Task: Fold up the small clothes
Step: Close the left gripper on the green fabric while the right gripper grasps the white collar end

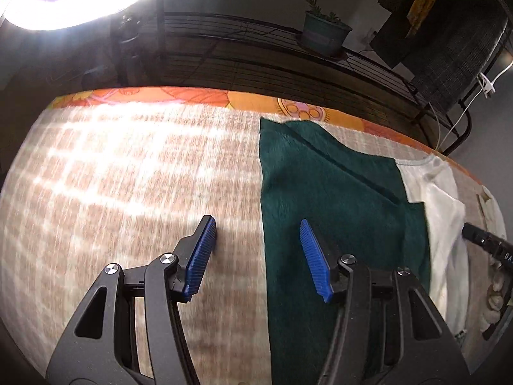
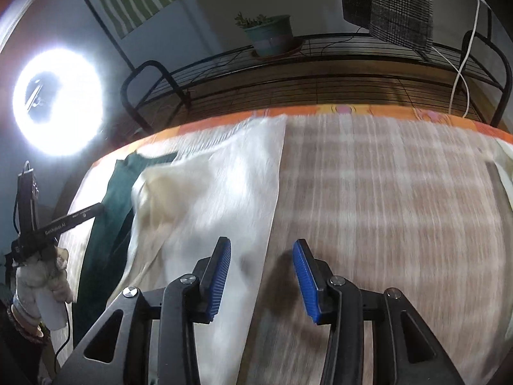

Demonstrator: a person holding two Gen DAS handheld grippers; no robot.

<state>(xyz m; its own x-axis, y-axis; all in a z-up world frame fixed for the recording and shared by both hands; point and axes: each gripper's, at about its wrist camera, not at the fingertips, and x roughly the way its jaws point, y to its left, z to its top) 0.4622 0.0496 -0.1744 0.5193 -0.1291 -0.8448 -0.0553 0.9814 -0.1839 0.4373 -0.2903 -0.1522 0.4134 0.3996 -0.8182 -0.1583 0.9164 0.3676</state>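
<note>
green cloth (image 1: 336,192) beside white cloth (image 2: 218,186), flat on checked table cover (image 1: 128,176)

Background items beyond the work surface

1 ring light (image 2: 59,102), lit; 1 potted plant (image 2: 271,37) on a black wire rack (image 2: 320,48); checked cloth (image 1: 128,176) covering the surface.
</note>
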